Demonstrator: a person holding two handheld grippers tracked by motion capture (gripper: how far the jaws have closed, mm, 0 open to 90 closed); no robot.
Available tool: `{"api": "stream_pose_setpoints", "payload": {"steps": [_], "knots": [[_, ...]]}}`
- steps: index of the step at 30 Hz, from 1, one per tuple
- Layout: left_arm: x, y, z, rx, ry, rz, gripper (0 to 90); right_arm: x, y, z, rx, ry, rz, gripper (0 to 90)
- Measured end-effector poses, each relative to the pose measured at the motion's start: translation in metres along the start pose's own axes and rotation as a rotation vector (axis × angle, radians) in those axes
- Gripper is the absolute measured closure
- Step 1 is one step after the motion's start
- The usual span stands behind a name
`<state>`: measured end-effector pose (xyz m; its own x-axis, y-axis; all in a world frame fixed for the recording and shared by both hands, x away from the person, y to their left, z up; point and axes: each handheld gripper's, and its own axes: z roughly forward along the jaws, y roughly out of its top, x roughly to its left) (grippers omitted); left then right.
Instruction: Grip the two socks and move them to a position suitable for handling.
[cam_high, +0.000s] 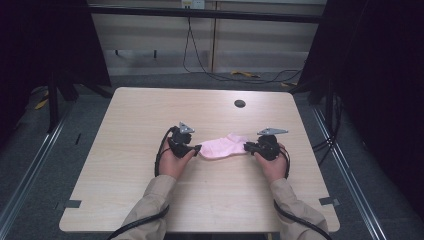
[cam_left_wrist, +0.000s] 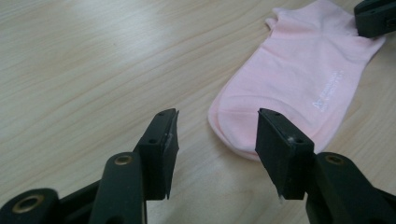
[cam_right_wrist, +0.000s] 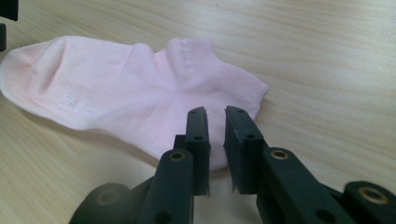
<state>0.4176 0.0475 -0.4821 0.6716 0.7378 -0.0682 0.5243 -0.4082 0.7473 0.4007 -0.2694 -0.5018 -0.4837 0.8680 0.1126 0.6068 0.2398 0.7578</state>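
Note:
A pale pink ankle sock (cam_high: 223, 147) lies flat on the wooden table (cam_high: 150, 115), toe to the left and cuff to the right. My left gripper (cam_high: 196, 149) is at the toe end. In the left gripper view its jaws (cam_left_wrist: 218, 114) stand wide open, with the sock's toe (cam_left_wrist: 299, 79) just ahead of the right jaw. My right gripper (cam_high: 248, 147) is at the cuff end. In the right gripper view its jaws (cam_right_wrist: 215, 112) hover over the sock's edge (cam_right_wrist: 116, 98), a narrow gap left between them. The fabric is not lifted.
A small dark round hole (cam_high: 240, 103) sits in the tabletop at the back right of centre. Beyond the far edge, cables (cam_high: 220, 75) run along the floor. Metal rails (cam_high: 30, 170) flank the table.

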Motion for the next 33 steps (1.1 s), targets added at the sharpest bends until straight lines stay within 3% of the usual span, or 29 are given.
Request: {"api": "stream_pose_setpoints", "payload": {"steps": [3, 6, 9, 14, 15, 18, 19, 20, 26, 27, 30, 31, 32, 33], "knots": [[-0.001, 0.001, -0.001, 0.005, 0.007, 0.0, 46.7, 0.0, 0.0, 0.0, 0.004, 0.001, -0.004, 79.6], [-0.006, 0.0, 0.003, -0.008, -0.026, -0.069, 45.9, 0.002, 0.0, 0.0, 0.011, -0.002, -0.009, 79.7], [-0.01, -0.002, 0.006, 0.003, -0.013, -0.086, 45.6, 0.005, -0.001, 0.0, 0.012, -0.001, -0.019, 79.6], [-0.01, -0.004, 0.009, 0.03, 0.029, -0.087, 46.5, 0.006, -0.001, -0.001, 0.014, -0.003, -0.02, 79.5], [-0.01, -0.005, 0.011, 0.025, 0.028, -0.102, 46.8, 0.006, -0.001, -0.001, 0.015, -0.002, -0.021, 79.5], [-0.01, -0.007, 0.013, 0.052, 0.02, -0.089, 51.0, 0.007, -0.001, -0.001, 0.015, -0.005, -0.027, 79.5], [-0.01, -0.007, 0.015, 0.067, 0.01, -0.093, 58.3, 0.008, -0.002, -0.001, 0.015, -0.002, -0.029, 79.4], [-0.01, -0.007, 0.015, 0.073, 0.004, -0.093, 58.3, 0.008, -0.002, -0.001, 0.015, -0.002, -0.029, 79.4], [-0.01, -0.007, 0.018, 0.085, -0.02, -0.073, 68.5, 0.006, 0.003, -0.003, 0.006, -0.017, -0.015, 77.1], [-0.01, -0.006, 0.018, 0.09, -0.03, -0.07, 72.6, 0.005, 0.007, -0.004, -0.019, -0.003, -0.025, 76.7], [-0.01, -0.005, 0.018, 0.1, -0.035, -0.055, 76.4, 0.005, 0.011, -0.003, -0.023, 0.009, -0.051, 76.5], [-0.011, -0.005, 0.019, 0.095, -0.029, -0.039, 77.1, 0.008, 0.012, 0.0, -0.013, 0.022, -0.094, 76.0], [-0.011, -0.005, 0.019, 0.095, -0.029, -0.039, 78.4, 0.008, 0.012, 0.0, -0.013, 0.022, -0.094, 76.0], [-0.012, -0.004, 0.019, 0.104, -0.029, -0.029, 79.8, 0.012, 0.011, 0.004, 0.0, 0.016, -0.163, 77.6]]}}
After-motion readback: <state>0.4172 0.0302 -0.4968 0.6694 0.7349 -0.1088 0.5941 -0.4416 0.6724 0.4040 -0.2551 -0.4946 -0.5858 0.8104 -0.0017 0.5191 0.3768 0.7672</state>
